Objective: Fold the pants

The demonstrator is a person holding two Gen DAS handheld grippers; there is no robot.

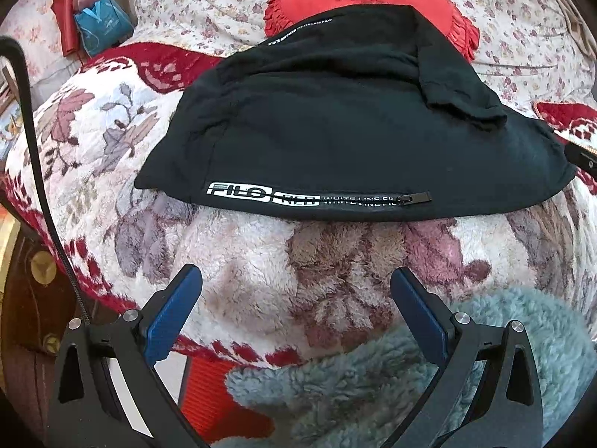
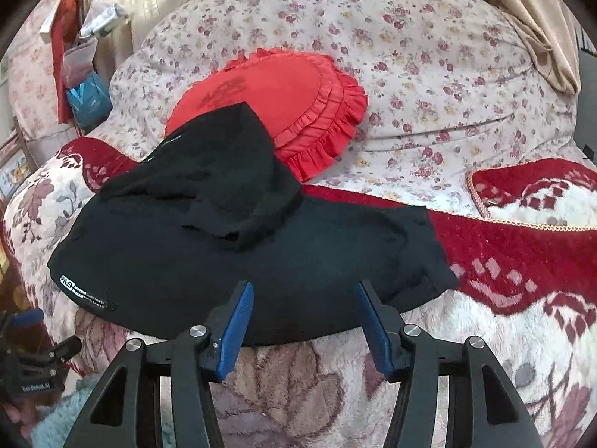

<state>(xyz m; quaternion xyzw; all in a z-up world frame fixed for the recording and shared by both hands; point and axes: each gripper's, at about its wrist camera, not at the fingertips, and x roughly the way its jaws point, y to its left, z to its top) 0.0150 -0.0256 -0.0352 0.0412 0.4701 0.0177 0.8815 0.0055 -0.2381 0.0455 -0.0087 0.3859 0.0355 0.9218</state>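
The black pants (image 1: 335,123) lie partly folded on a fluffy floral blanket (image 1: 261,261), with a white logo strip and a zipper (image 1: 414,198) along the near edge. One part is folded back over the top, reaching onto a red cushion. My left gripper (image 1: 296,283) is open and empty, above the blanket a little short of the pants' near edge. In the right wrist view the pants (image 2: 231,246) spread across the middle. My right gripper (image 2: 304,291) is open and empty, its fingertips over the pants' near edge.
A round red frilled cushion (image 2: 298,100) lies behind the pants on a flowered bedcover (image 2: 429,74). A blue-grey fluffy cloth (image 1: 373,380) lies near the left gripper. A blue bag (image 1: 100,24) hangs at the far left. The left gripper shows in the right wrist view (image 2: 33,366) at the lower left.
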